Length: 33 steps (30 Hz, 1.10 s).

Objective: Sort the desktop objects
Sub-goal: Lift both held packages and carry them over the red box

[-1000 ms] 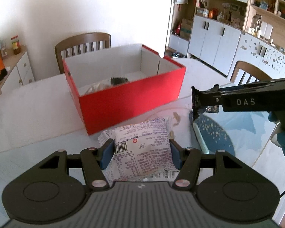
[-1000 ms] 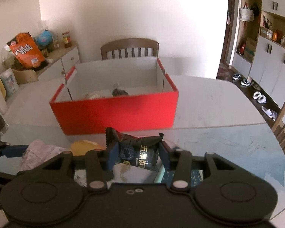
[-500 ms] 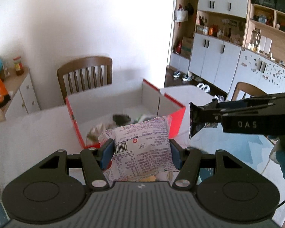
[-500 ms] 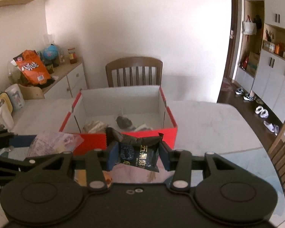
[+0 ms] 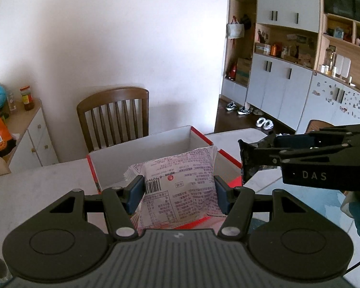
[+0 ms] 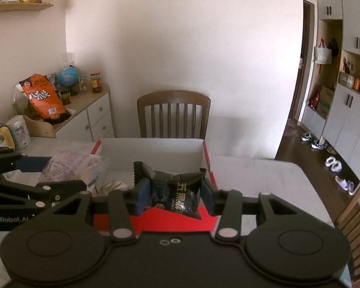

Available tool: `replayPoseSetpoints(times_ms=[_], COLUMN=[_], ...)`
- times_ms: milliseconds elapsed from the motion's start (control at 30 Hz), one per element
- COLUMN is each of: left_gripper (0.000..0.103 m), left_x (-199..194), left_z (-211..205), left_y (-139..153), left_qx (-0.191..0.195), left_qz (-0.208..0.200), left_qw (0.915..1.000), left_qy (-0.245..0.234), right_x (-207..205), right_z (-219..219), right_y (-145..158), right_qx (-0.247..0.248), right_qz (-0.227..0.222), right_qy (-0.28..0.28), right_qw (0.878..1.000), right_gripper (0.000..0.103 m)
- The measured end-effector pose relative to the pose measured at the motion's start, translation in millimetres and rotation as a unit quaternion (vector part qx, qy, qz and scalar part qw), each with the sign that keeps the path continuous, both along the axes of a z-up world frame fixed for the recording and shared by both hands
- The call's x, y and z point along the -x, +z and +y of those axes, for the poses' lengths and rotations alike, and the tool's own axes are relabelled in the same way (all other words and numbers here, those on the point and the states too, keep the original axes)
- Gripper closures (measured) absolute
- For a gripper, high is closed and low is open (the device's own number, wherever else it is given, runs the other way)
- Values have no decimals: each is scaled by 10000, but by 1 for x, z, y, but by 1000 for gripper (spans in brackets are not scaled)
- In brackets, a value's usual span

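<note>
Across the white table, I see the red box (image 5: pixel 141 165) at twelve o'clock from both grippers: left gripper (image 5: pixel 178 192) grasping the white packet (image 5: pixel 180 180), right gripper (image 6: pixel 175 198) grasping the black packet (image 6: pixel 175 192).

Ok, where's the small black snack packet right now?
The small black snack packet is clamped in the right tool, raised over the near wall of the red cardboard box; from the left wrist view it shows at right.
</note>
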State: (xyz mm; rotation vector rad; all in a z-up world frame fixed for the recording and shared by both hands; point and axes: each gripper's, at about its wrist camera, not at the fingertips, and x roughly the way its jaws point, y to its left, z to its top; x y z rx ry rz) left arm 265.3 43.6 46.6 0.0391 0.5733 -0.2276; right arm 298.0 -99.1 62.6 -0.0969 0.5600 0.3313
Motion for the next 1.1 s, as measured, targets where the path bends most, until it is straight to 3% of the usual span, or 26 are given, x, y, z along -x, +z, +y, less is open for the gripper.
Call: replayPoseSetpoints(times_ms=[467,833,1100], left_gripper=[43,43,43], left_x=[-76,-120,-152], left_z=[16,12,12], left_y=[-9,-34,-63], left_qx=[160,-92,-366], left_qz=[408,724,1063], left_qw=[9990,9973,9936], left_qy=[49,85,91], right_x=[-50,-79,-98], right_z=[5,21,31], right_y=[-16,-33,-57], right_qx=[55,314,368], right_qz=[45,107,395], right_qy=[123,292,335], right_qw=[9999,9990,9980], right_gripper=[58,58,58])
